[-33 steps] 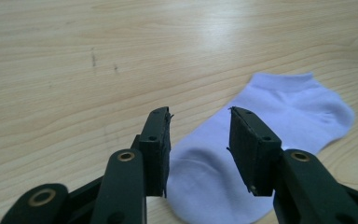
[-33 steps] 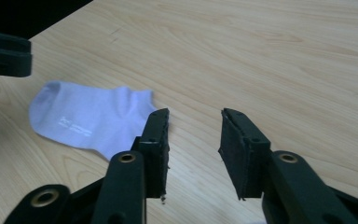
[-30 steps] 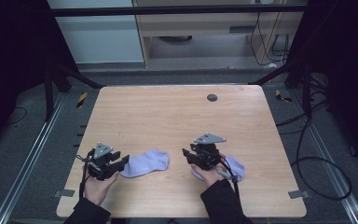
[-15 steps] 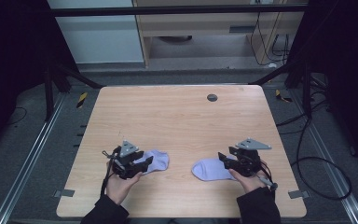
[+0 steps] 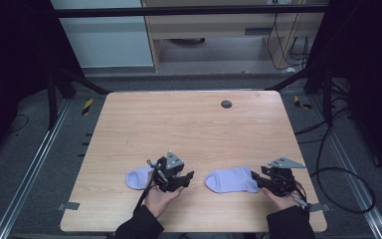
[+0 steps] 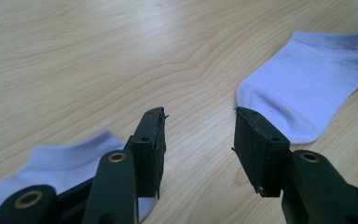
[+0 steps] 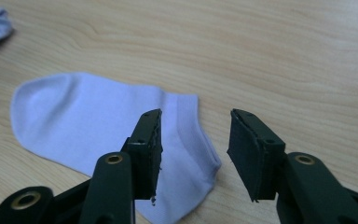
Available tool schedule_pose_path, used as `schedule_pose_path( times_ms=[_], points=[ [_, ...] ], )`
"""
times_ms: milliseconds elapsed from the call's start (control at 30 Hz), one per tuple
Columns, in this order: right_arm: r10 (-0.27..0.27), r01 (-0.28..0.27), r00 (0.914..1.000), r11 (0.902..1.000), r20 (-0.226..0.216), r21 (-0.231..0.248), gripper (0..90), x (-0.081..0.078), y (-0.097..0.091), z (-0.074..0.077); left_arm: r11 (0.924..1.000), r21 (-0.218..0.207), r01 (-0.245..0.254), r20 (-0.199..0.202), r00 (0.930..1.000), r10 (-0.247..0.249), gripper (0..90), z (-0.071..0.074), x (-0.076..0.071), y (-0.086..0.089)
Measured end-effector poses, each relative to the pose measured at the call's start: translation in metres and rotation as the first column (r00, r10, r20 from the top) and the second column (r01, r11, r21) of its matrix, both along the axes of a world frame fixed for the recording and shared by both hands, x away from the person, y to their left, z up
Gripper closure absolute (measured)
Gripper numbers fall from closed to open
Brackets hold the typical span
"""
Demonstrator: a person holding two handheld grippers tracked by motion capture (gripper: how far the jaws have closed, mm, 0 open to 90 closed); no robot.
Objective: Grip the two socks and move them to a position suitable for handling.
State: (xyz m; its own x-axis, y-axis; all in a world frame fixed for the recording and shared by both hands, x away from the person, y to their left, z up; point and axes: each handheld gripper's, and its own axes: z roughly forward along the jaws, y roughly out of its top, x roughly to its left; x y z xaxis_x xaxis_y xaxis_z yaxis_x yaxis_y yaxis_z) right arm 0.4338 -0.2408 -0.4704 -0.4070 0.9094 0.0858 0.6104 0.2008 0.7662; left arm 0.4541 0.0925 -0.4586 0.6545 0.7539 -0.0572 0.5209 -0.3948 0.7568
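Note:
Two lavender ankle socks lie flat near the table's front edge. The left sock (image 5: pixel 138 178) (image 6: pixel 60 158) is partly under my left gripper (image 5: pixel 188 178) (image 6: pixel 198 135), which points right with its jaws open on bare wood. The right sock (image 5: pixel 231 179) (image 7: pixel 88 116) (image 6: pixel 303 88) lies with its toe to the left and its cuff to the right. My right gripper (image 5: pixel 256 180) (image 7: pixel 193 140) points left over that cuff. Its jaws have just been closing but stand open, with the cuff's edge below the gap and the pads off it.
The wooden table (image 5: pixel 189 124) has a small dark round grommet (image 5: pixel 226 104) near its far edge. Metal frame rails and cables run along the floor on both sides.
Both hands have moved to the right. The left gripper has crossed over the left sock, and the right gripper has gone from above the right sock to its cuff end. Both socks lie where they were.

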Motion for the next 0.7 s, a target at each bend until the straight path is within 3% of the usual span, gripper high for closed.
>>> schedule_pose_path(
  times_ms=[367,700],
  points=[
    [0.011,-0.015,0.9983,0.9979,-0.058,-0.063,62.7,0.008,-0.002,-0.017,0.9978,0.044,0.049,-0.034,0.9983,-0.047,56.7,-0.021,0.006,-0.043],
    [0.006,-0.013,0.9955,0.9971,-0.095,-0.075,75.5,0.012,-0.002,-0.021,0.9946,0.077,0.070,-0.068,0.9956,-0.065,67.9,-0.034,0.007,-0.058]
  ],
)
